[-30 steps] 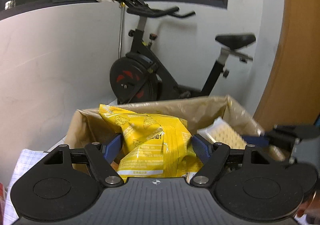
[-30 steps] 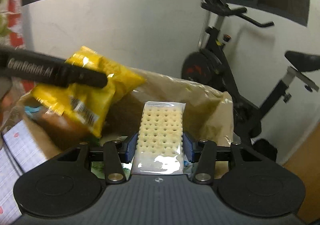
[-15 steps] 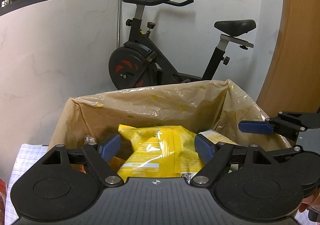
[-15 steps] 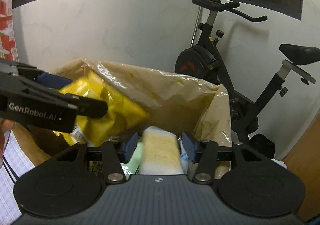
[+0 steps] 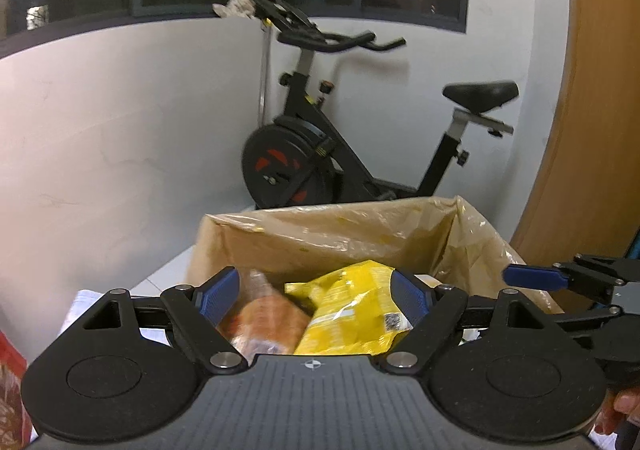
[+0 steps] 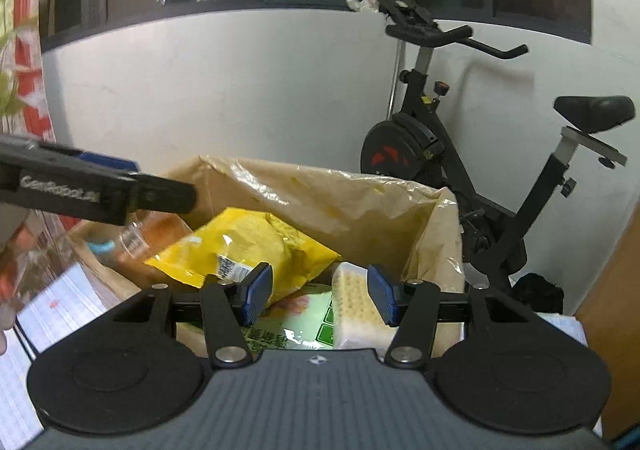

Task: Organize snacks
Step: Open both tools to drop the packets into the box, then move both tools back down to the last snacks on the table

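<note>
A cardboard box lined with a clear plastic bag holds the snacks. The yellow snack bag lies inside it, beside an orange-brown packet. A pack of pale crackers rests on a green packet in the box. My left gripper hangs open above the box's near edge, its pads clear of the yellow bag. My right gripper is open too, with the cracker pack lying loose below its gap. Each gripper shows in the other's view: the right gripper and the left gripper.
A black exercise bike stands behind the box against a white wall. A wooden door is at the right. A clear bottle with a blue cap lies in the box's left side. Checked paper lies left of the box.
The left gripper let go of the yellow bag and the right let go of the cracker pack; both dropped into the box. Both grippers pulled back and rose a little.
</note>
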A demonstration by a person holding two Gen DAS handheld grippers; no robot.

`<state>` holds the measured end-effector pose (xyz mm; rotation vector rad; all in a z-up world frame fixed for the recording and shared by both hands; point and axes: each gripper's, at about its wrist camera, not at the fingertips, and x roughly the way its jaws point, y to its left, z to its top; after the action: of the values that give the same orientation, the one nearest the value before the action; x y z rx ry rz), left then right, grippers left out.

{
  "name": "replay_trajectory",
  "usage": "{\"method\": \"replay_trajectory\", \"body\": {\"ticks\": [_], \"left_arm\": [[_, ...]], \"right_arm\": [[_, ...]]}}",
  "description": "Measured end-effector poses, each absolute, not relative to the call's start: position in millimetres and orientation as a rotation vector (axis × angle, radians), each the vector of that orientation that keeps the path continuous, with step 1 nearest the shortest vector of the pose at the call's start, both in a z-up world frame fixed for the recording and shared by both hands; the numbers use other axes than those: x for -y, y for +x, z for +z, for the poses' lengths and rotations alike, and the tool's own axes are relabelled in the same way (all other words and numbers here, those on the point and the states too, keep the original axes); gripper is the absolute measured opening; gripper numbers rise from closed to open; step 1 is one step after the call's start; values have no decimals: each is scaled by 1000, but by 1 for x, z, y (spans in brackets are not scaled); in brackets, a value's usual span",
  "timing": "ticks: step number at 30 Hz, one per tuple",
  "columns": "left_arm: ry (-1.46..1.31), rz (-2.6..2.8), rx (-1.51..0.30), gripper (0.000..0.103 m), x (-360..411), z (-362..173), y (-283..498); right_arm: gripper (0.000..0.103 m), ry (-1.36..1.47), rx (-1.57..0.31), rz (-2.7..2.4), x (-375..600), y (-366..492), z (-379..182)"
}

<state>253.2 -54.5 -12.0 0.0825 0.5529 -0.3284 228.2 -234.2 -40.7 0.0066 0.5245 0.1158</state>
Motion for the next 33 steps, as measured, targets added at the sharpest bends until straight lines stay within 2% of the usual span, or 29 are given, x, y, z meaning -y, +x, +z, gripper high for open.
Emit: {"method": "replay_trajectory", "body": {"ticks": [8, 15, 33], "left_arm": [[93, -316, -501, 85, 11, -9, 203], [36, -246, -546, 85, -27, -34, 176], [32, -252, -657, 85, -40, -109, 136]], "right_arm": [[56, 31, -452, 155, 228, 185, -23], [56, -2, -425, 213, 214, 156, -21], [57, -22, -545, 265, 177, 126, -105]]}}
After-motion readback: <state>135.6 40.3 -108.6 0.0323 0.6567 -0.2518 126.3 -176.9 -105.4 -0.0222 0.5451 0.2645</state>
